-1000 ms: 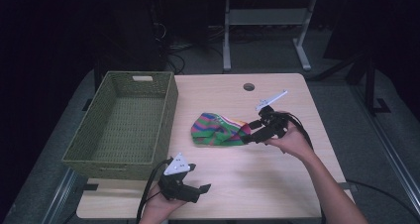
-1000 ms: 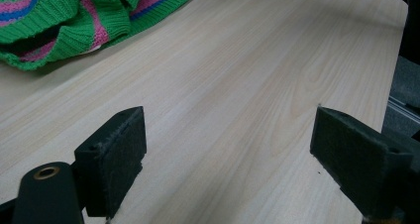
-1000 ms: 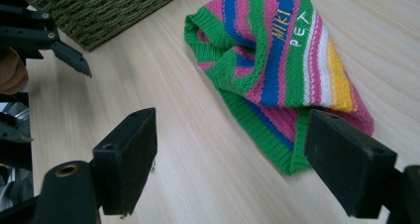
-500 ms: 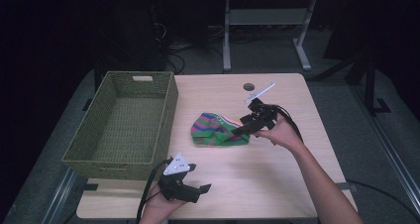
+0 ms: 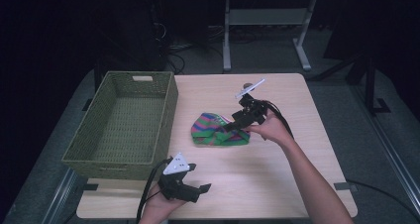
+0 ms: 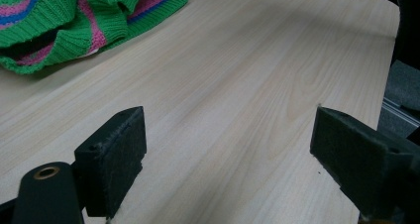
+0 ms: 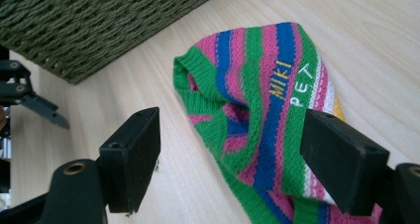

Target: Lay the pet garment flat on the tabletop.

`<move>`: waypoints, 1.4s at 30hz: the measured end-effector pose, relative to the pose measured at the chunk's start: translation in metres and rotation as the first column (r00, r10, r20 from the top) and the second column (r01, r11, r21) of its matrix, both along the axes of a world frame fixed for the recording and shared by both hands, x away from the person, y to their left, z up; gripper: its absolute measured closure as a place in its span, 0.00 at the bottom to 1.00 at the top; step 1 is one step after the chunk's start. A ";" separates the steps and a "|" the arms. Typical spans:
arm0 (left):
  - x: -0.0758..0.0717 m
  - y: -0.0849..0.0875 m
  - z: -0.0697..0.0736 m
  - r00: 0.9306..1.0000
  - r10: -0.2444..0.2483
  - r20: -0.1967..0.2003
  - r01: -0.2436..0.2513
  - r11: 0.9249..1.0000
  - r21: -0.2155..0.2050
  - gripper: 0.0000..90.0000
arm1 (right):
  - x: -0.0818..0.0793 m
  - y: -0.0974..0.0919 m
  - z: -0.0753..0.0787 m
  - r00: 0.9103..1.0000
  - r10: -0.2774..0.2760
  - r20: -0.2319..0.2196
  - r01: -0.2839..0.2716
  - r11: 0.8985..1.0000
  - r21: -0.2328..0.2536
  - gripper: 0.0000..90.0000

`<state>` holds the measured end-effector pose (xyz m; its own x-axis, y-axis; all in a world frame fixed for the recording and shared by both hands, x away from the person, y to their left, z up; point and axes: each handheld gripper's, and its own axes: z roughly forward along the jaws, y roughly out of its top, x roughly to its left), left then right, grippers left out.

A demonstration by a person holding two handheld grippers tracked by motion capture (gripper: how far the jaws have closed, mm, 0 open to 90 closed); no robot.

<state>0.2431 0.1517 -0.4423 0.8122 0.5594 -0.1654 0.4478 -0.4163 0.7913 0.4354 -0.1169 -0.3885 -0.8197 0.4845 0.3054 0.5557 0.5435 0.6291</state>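
- The right gripper (image 5: 229, 128) hovers over the right end of the striped sweater (image 5: 218, 131), jaws spread wide and clamped on nothing. In the right gripper view the two black pads stand either side of the knit without touching it.
- That small sweater (image 7: 262, 120) is green, pink and blue, with "MIKI PET" stitched on one stripe. It lies crumpled on the table (image 5: 277, 164), about the middle, just right of the basket and apart from it.
- The left gripper (image 5: 194, 190) rests low at the near edge of the table, close to the basket's front right corner and well apart from the sweater. Its jaws are also wide apart with only bare wood between them, as the left gripper view shows; the sweater's hem (image 6: 74, 30) sits at the top left of that view.
- The woven green basket (image 5: 163, 110) stands on the left part of the table. As far as I can see from above, it has nothing in it.
- My reading is that the job is to get the sweater into the basket, and it has barely started: the sweater is not yet gripped, not lifted, not moved.
- What is left, I would say, is to close on the knit, carry it left over the rim and let it drop inside.
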 end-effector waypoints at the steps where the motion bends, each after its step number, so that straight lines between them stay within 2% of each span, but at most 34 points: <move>1: 0.000 0.000 0.000 1.000 -0.001 -0.002 0.001 1.000 -0.003 0.15 | 0.002 0.002 -0.002 1.000 -0.006 -0.003 0.006 1.000 0.005 0.26; 14: 0.001 0.000 0.000 1.000 -0.012 0.000 0.012 1.000 -0.009 0.15 | 0.016 0.020 -0.019 0.999 -0.034 -0.031 0.033 0.999 -0.027 0.30; 17: 0.001 0.001 0.001 1.000 -0.007 0.000 0.007 1.000 -0.015 0.15 | 0.017 0.024 -0.021 0.998 -0.053 -0.020 0.052 0.998 -0.025 0.33; 19: 0.001 0.001 0.002 1.000 -0.008 0.001 0.008 1.000 -0.015 0.15 | 0.018 0.029 -0.024 0.998 -0.069 -0.005 0.069 0.997 -0.046 0.35; 26: 0.001 0.002 0.001 1.000 -0.008 0.001 0.008 1.000 -0.019 0.15 | 0.023 0.031 -0.034 0.995 -0.098 -0.016 0.096 0.993 -0.074 0.39; 32: 0.001 0.002 0.001 1.000 -0.009 0.000 0.009 1.000 -0.019 0.15 | 0.025 0.033 -0.041 0.992 -0.126 -0.006 0.125 0.986 -0.111 0.41; 35: 0.001 0.001 0.001 1.000 -0.012 -0.003 0.012 1.000 -0.017 0.16 | 0.023 0.038 -0.048 0.989 -0.143 0.028 0.145 0.977 -0.156 0.42; 36: 0.001 0.001 0.001 1.000 -0.012 -0.003 0.012 1.000 -0.017 0.16 | 0.023 0.038 -0.048 0.989 -0.143 0.028 0.145 0.977 -0.156 0.42; 37: 0.001 0.001 0.001 1.000 -0.015 -0.003 0.015 1.000 -0.017 0.15 | 0.022 0.040 -0.053 0.987 -0.153 0.041 0.158 0.971 -0.178 0.44; 38: 0.001 0.001 0.001 1.000 -0.015 -0.003 0.015 1.000 -0.017 0.15 | 0.022 0.040 -0.053 0.987 -0.153 0.041 0.158 0.971 -0.178 0.44; 39: 0.001 0.001 0.001 1.000 -0.021 -0.004 0.021 1.000 -0.012 0.15 | 0.022 0.041 -0.058 0.988 -0.148 0.030 0.151 0.968 -0.198 0.48; 42: 0.001 0.001 0.001 1.000 -0.022 -0.002 0.022 1.000 -0.013 0.15 | 0.021 0.042 -0.061 0.987 -0.154 0.035 0.158 0.965 -0.210 0.48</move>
<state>0.2437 0.1523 -0.4414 0.8241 0.5389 -0.1744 0.4405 -0.4163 0.7954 0.4565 -0.0749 -0.4494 -0.7332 0.6590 0.1675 0.6336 0.5728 0.5199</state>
